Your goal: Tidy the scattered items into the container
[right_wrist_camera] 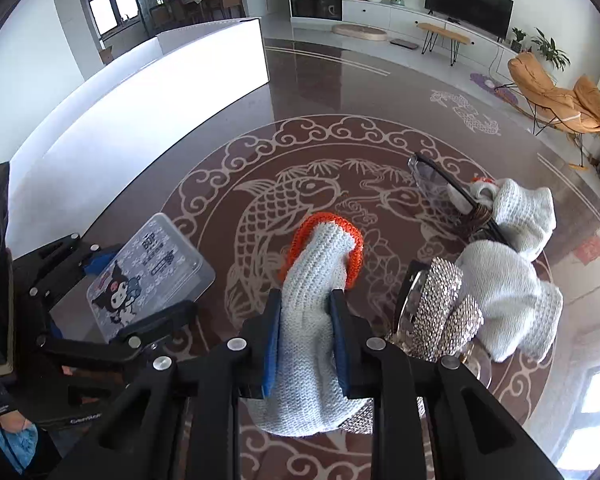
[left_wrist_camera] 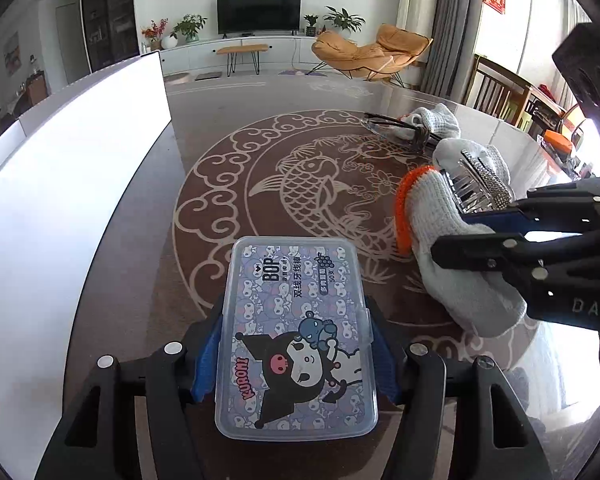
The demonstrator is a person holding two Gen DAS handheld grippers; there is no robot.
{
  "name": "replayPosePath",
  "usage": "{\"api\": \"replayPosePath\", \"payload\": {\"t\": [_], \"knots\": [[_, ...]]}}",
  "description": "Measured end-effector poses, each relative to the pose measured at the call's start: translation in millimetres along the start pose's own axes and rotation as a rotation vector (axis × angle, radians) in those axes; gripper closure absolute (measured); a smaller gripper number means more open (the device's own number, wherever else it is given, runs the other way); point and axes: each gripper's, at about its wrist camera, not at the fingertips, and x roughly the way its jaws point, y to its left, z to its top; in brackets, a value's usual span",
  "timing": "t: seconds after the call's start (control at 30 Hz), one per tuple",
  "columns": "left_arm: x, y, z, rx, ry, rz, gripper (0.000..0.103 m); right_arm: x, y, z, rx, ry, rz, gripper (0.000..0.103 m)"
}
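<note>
The left gripper (left_wrist_camera: 298, 354), jaws pinching a clear plastic box (left_wrist_camera: 296, 336) printed "KUROMI" and "BOP", holds it left of a white knit glove with an orange cuff (right_wrist_camera: 320, 276), which the right gripper's (right_wrist_camera: 306, 342) jaws pinch beside a rhinestone hair claw (right_wrist_camera: 440, 308) on the fish-patterned surface (right_wrist_camera: 300, 140).

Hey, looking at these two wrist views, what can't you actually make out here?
- White container: inside hidden by its wall, both views.
- Floss box contents: printed lid covers them.
- Glove fingers in the right claw: right wrist view, behind the claw.
- Rhinestone clip: lower part behind the claw arm.
</note>
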Motion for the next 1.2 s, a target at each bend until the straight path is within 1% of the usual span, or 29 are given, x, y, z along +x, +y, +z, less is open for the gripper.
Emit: {"api": "replayPosePath", "payload": {"t": [0.07, 0.13, 0.17, 0.2, 0.23, 0.27, 0.3, 0.33, 0.37, 0.4, 0.43, 0.47, 0.53, 0.57, 0.6, 0.63, 0.67, 0.7, 0.77, 0.93, 0.97, 1.03, 1.2], "knots": [[-9, -16, -11, 0.032, 0.013, -0.031, 0.042, -24, 3, -37, 0.018, -0.009, 0.025, 0.08], [-17, -34, -21, 0.063, 0.021, -0.053, 0.042, -52, -2, -77, 0.065, -0.059, 0.016, 0.08], [-18, -41, -24, 0.072, 0.021, -0.055, 0.042, -65, -9, -96, 0.099, -0.09, -0.013, 0.079], [-19, -47, -27, 0.08, 0.017, -0.047, 0.041, -77, -17, -113, 0.131, -0.122, -0.063, 0.079], [-20, -51, -28, 0.086, 0.013, -0.03, 0.041, -85, -24, -127, 0.154, -0.154, -0.113, 0.075], [-20, -53, -30, 0.087, 0.007, -0.012, 0.041, -91, -33, -140, 0.18, -0.188, -0.146, 0.071], [-21, -54, -32, 0.087, 0.001, 0.004, 0.039, -94, -42, -152, 0.217, -0.199, -0.149, 0.065], [-23, -53, -33, 0.077, 0.0, 0.014, 0.031, -95, -51, -161, 0.262, -0.192, -0.137, 0.051], [-23, -50, -35, 0.064, 0.007, 0.017, 0.025, -96, -58, -170, 0.306, -0.184, -0.102, 0.048], [-23, -48, -36, 0.054, 0.014, 0.016, 0.016, -97, -63, -177, 0.333, -0.187, -0.068, 0.048], [-23, -45, -37, 0.046, 0.016, 0.01, 0.014, -98, -66, -183, 0.34, -0.198, -0.05, 0.045], [-24, -44, -37, 0.04, 0.014, 0.004, 0.013, -97, -65, -184, 0.333, -0.199, -0.064, 0.041], [-21, -44, -36, 0.039, 0.024, 0.01, 0.004, -91, -61, -185, 0.291, -0.178, -0.136, 0.037], [-19, -47, -35, 0.045, 0.031, 0.017, 0.002, -89, -61, -184, 0.292, -0.176, -0.146, 0.036], [-18, -49, -35, 0.055, 0.038, 0.027, 0.0, -87, -61, -182, 0.314, -0.179, -0.123, 0.036], [-17, -50, -34, 0.058, 0.04, 0.028, 0.0, -84, -62, -181, 0.336, -0.174, -0.101, 0.034], [-16, -49, -35, 0.056, 0.043, 0.027, 0.0, -83, -60, -180, 0.329, -0.188, -0.116, 0.034], [-16, -49, -35, 0.054, 0.043, 0.027, 0.0, -80, -57, -178, 0.319, -0.179, -0.142, 0.034], [-17, -49, -35, 0.052, 0.044, 0.028, 0.0, -77, -53, -177, 0.297, -0.191, -0.168, 0.031], [-16, -49, -33, 0.049, 0.046, 0.029, 0.0, -67, -40, -172, 0.227, -0.151, -0.236, 0.024], [-16, -49, -33, 0.049, 0.046, 0.028, 0.0, -66, -39, -171, 0.218, -0.148, -0.248, 0.024], [-16, -49, -33, 0.049, 0.046, 0.029, 0.0, -67, -41, -172, 0.228, -0.149, -0.235, 0.024], [-15, -49, -33, 0.049, 0.046, 0.029, 0.0, -67, -40, -173, 0.226, -0.148, -0.237, 0.023]]}}
